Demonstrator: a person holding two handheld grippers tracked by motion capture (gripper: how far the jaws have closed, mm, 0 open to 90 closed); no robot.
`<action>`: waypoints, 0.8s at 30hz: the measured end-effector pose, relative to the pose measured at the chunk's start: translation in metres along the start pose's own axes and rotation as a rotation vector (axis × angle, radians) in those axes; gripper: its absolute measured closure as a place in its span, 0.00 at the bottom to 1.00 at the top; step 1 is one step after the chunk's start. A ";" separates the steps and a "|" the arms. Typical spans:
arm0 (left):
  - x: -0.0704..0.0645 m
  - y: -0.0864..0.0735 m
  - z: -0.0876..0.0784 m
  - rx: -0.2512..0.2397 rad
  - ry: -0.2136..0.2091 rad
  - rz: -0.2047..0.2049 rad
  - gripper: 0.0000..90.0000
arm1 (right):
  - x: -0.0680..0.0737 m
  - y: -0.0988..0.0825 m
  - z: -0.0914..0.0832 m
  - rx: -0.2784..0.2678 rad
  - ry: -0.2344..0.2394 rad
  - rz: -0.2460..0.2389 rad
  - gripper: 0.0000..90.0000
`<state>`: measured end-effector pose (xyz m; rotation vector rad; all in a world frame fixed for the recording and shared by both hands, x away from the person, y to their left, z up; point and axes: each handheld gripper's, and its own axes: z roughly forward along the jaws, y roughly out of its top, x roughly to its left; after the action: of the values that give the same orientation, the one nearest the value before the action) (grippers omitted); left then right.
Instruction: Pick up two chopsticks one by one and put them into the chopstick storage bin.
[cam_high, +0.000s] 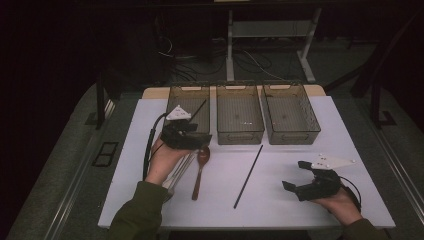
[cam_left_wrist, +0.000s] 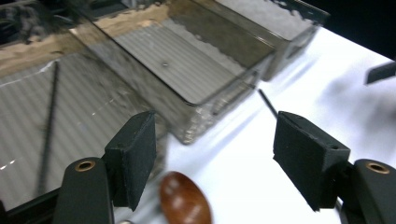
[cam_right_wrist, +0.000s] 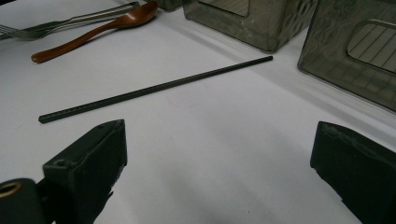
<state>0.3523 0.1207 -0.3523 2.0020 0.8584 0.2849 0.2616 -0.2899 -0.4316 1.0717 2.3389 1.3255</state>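
My left gripper (cam_high: 192, 141) hangs open at the near end of the left smoked bin (cam_high: 175, 102), just above the bowl of a brown wooden spoon (cam_high: 200, 170). In the left gripper view its jaws (cam_left_wrist: 215, 140) stand wide with nothing between them, and the spoon bowl (cam_left_wrist: 184, 200) lies below. One black chopstick (cam_high: 199, 111) leans inside the left bin (cam_left_wrist: 49, 130). A second black chopstick (cam_high: 248, 176) lies on the white table. My right gripper (cam_high: 295, 175) rests open at the front right, empty (cam_right_wrist: 219, 154), facing that chopstick (cam_right_wrist: 154, 88).
Three smoked clear bins stand in a row at the back; the middle bin (cam_high: 239, 131) and right bin (cam_high: 312, 117) hold nothing I can see. Metal forks (cam_right_wrist: 70, 21) lie beside the spoon (cam_right_wrist: 93, 32), partly under my left hand. The white table (cam_high: 300, 150) ends close behind the bins.
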 end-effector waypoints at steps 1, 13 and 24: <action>-0.004 -0.003 0.000 0.003 -0.005 0.006 0.32 | -0.001 0.000 0.000 -0.005 -0.002 -0.009 0.04; -0.048 -0.043 0.013 0.045 -0.059 0.080 0.38 | 0.000 0.000 0.000 0.001 -0.002 -0.001 0.04; -0.076 -0.072 0.028 0.113 -0.148 0.110 0.55 | 0.001 0.000 0.000 0.002 -0.003 -0.002 0.04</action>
<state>0.2775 0.0757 -0.4170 2.1496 0.6863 0.1508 0.2609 -0.2893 -0.4315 1.0704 2.3390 1.3205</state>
